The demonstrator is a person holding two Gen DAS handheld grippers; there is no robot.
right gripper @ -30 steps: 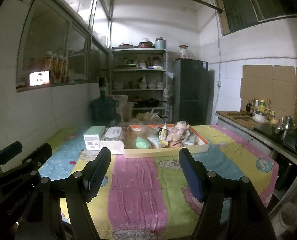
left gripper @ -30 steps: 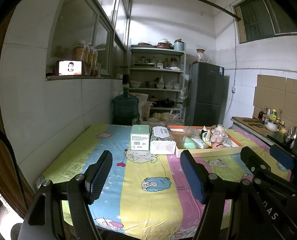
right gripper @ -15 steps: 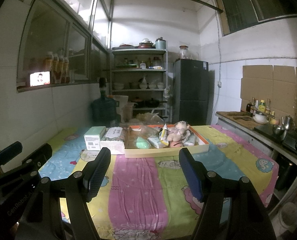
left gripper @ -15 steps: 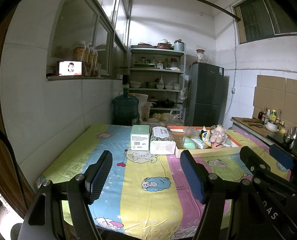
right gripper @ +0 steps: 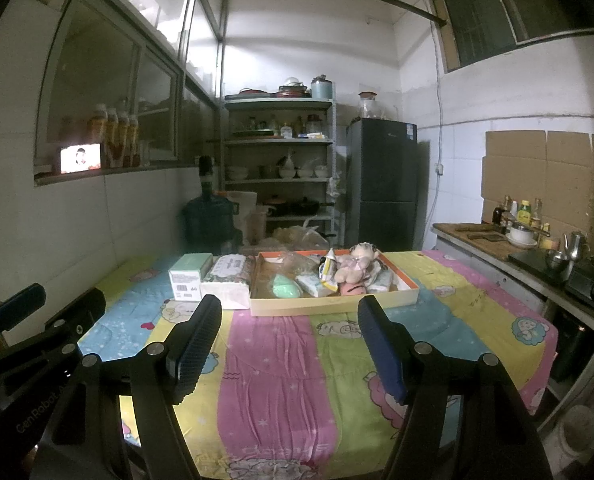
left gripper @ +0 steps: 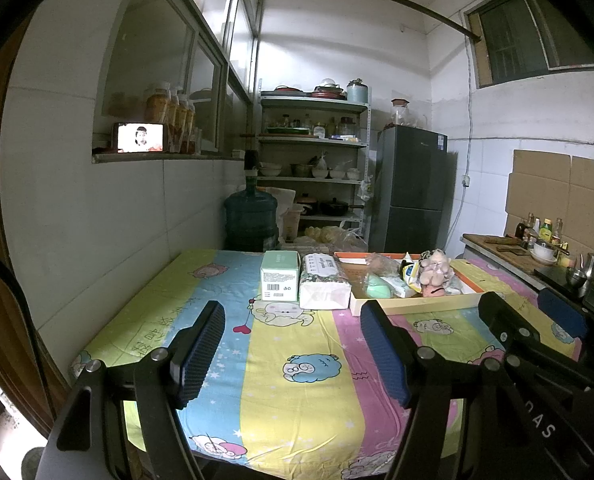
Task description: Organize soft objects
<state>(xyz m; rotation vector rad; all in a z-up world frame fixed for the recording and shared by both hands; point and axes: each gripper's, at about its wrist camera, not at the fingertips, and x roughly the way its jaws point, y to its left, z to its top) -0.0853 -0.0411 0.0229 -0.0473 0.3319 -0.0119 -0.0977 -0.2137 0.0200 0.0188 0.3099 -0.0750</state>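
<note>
A shallow cardboard tray (right gripper: pixel 333 305) (left gripper: pixel 433 305) sits at the far side of the table. It holds a plush doll (right gripper: pixel 356 266) (left gripper: pixel 433 270), a green soft lump (right gripper: pixel 285 286) (left gripper: pixel 378 286), wipe packs and a clear bag. A green box (left gripper: pixel 279 275) (right gripper: pixel 189 276) and a white tissue pack (left gripper: pixel 323 287) (right gripper: pixel 229 282) stand left of the tray. My left gripper (left gripper: pixel 291 346) is open and empty over the near table. My right gripper (right gripper: pixel 289 342) is open and empty, short of the tray.
The table wears a striped cartoon cloth (right gripper: pixel 273 380). A tiled wall runs along the left. A water jug (left gripper: pixel 251 220), shelves (left gripper: pixel 313 160) and a fridge (left gripper: pixel 411 188) stand behind. A counter with bottles and a stove (right gripper: pixel 537 256) is at right.
</note>
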